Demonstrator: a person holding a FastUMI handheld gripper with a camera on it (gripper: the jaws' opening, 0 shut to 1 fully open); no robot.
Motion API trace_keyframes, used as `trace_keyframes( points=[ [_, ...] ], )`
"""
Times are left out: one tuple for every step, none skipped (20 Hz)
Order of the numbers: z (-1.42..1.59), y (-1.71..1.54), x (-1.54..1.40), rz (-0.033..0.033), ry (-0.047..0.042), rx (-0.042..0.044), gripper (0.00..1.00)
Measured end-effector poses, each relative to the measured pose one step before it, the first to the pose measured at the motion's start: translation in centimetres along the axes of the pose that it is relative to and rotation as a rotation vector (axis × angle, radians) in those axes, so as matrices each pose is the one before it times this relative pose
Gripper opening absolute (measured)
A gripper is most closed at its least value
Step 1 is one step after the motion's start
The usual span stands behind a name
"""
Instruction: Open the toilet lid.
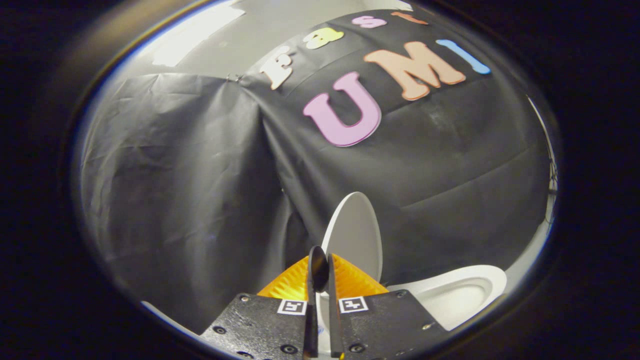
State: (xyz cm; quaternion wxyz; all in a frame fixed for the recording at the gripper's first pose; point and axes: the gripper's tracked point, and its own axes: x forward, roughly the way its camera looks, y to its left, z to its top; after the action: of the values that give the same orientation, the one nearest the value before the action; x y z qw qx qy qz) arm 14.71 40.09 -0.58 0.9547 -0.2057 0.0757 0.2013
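The toilet bowl carries the lid, which stands raised upright above its rim. The gripper has its fingers almost together at the lid's lower edge; whether they press on it is unclear.

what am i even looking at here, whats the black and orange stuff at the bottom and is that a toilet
Yes. The picture comes from a fisheye camera riding on a hand-held gripper, a two-finger tool a person carries, looking forward along its fingers. The black plates with square markers at the bottom are the gripper's body, and the fingers run up from them. They stand almost together, clamped on the rim of the white toilet lid, which is raised upright. Beyond the fingers, lower down, is the white toilet seat with the bowl opening. Behind everything hangs the booth wall, a creased black cloth.
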Motion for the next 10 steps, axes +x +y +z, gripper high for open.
trace_keyframes(
  points=[
    [-0.191,0.921,0.345,0.01243,0.01122,-0.02181,0.09],
    [-0.477,0.757,0.57,0.01026,0.01346,-0.0224,0.09],
    [-0.175,0.96,0.555,0.01549,0.012,-0.01734,0.09],
    [-0.004,0.662,0.52,0.00821,0.01153,-0.01853,0.1],
    [-0.048,0.662,0.513,0.00983,0.00968,-0.01294,0.1],
    [-0.176,0.517,0.446,0.00665,0.01125,-0.01526,0.1],
    [-0.117,0.543,0.508,0.00781,0.01199,-0.01872,0.1],
    [-0.157,0.606,0.431,0.00801,0.01055,-0.01617,0.1],
    [-0.151,0.648,0.552,0.00946,0.01299,-0.01882,0.1],
    [-0.218,0.714,0.73,0.01619,0.01771,-0.01774,0.1]
  ],
)
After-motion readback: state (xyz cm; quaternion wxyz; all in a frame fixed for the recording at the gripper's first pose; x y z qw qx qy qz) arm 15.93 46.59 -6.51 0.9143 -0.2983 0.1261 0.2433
